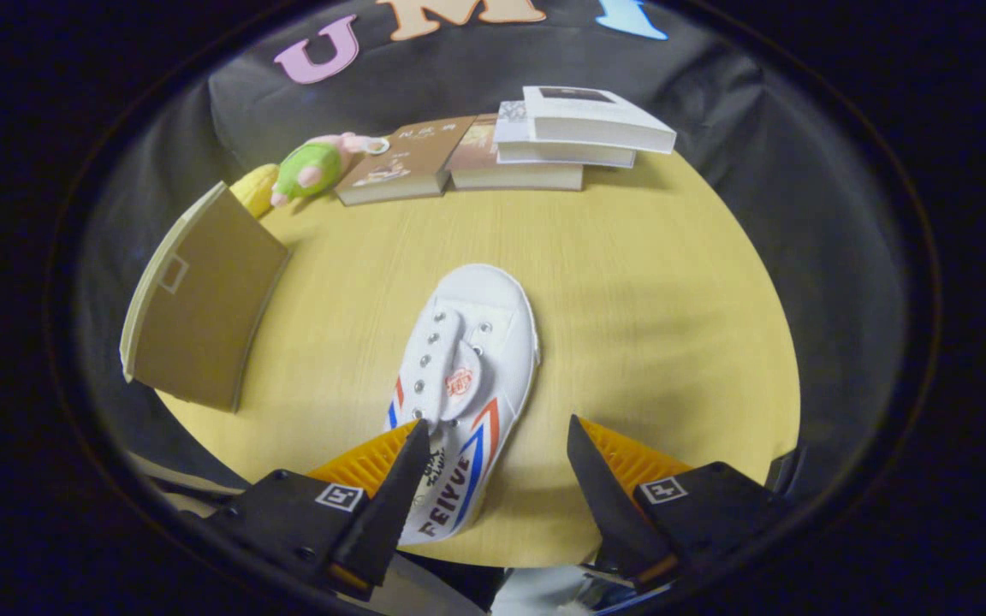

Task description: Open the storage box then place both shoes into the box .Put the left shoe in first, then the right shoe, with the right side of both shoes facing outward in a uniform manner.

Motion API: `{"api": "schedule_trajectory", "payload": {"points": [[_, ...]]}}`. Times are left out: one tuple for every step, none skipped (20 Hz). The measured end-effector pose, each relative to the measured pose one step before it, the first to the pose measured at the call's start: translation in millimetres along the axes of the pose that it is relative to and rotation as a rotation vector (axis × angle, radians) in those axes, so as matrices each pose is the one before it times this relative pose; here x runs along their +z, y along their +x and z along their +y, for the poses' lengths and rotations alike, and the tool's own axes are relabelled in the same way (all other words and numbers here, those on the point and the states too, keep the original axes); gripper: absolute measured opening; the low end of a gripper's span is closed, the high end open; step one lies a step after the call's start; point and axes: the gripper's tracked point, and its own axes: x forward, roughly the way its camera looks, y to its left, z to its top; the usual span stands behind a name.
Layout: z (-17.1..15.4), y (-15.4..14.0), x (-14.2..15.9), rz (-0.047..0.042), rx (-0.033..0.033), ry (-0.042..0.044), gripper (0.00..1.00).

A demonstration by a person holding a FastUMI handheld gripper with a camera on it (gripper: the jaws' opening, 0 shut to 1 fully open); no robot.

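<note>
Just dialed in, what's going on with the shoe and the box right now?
The gripper is open, fingers spread above the round wooden table. A white sneaker lies on the table, heel end between the fingers and nearer the left one, toe pointing away toward the books. Neither finger presses on it. The cardboard storage box stands off to the left beyond the fingers, near a plush toy.
</note>
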Motion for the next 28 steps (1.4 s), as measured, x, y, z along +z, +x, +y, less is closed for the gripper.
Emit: {"api": "schedule_trajectory", "payload": {"points": [[0.40,4.00,-1.14,0.00933,0.00701,-0.00874,0.95],[0.82,4.16,-3.39,0.01793,0.00941,-0.00152,0.89],[0.83,4.64,-3.88,0.02270,0.01001,-0.00214,0.84],[1.70,3.74,-3.97,0.02154,0.01644,0.00841,0.78],[7.03,0.28,-1.27,0.00693,0.03848,0.02837,0.72],[3.83,1.22,-1.74,0.01428,0.02862,0.02774,0.67],[2.37,2.93,-1.63,0.01495,0.02611,0.03521,0.61],[-0.71,-0.45,-1.37,0.01360,0.01016,0.02910,0.56],[-0.01,0.63,-2.62,0.01866,0.00980,0.03305,0.50],[-1.63,-4.18,2.63,0.01903,0.00636,0.05627,0.44],[-1.75,-0.55,0.55,0.00580,0.01093,0.06728,0.39],[-0.86,-2.82,-1.62,0.00690,0.01180,0.05862,0.31],[0.55,0.04,1.52,-0.01010,0.00969,0.02485,0.23],[0.56,-0.29,2.18,-0.02457,-0.00080,0.03211,0.15],[2.73,-2.17,-2.29,-0.00417,-0.00366,0.00182,0.13],[3.16,-2.07,-2.06,-0.00336,-0.00732,0.00157,0.11],[1.22,-0.86,0.15,0.00606,-0.00344,-0.00289,0.09],[1.79,-0.78,2.52,-0.01063,0.00367,0.01136,0.07],[4.73,-1.11,-0.14,0.00308,0.01349,0.01116,0.05],[5.47,-2.60,1.55,-0.00529,0.01704,0.01392,0.05],[5.39,-2.63,3.51,-0.01089,0.01709,0.01911,0.05],[5.51,-2.63,0.56,0.00409,0.01551,0.01220,0.05],[6.26,-2.83,2.58,-0.00670,0.00890,0.00670,0.05],[6.53,-2.97,2.15,-0.00668,0.00531,0.00055,0.05],[7.92,-3.36,2.70,-0.00393,0.00642,-0.00113,0.05],[9.83,-4.33,2.61,-0.00715,0.01160,-0.00178,0.05],[11.06,-3.80,2.32,-0.00719,0.01212,0.00457,0.05],[11.40,-3.05,1.02,0.00051,0.01116,-0.00177,0.05]]}}
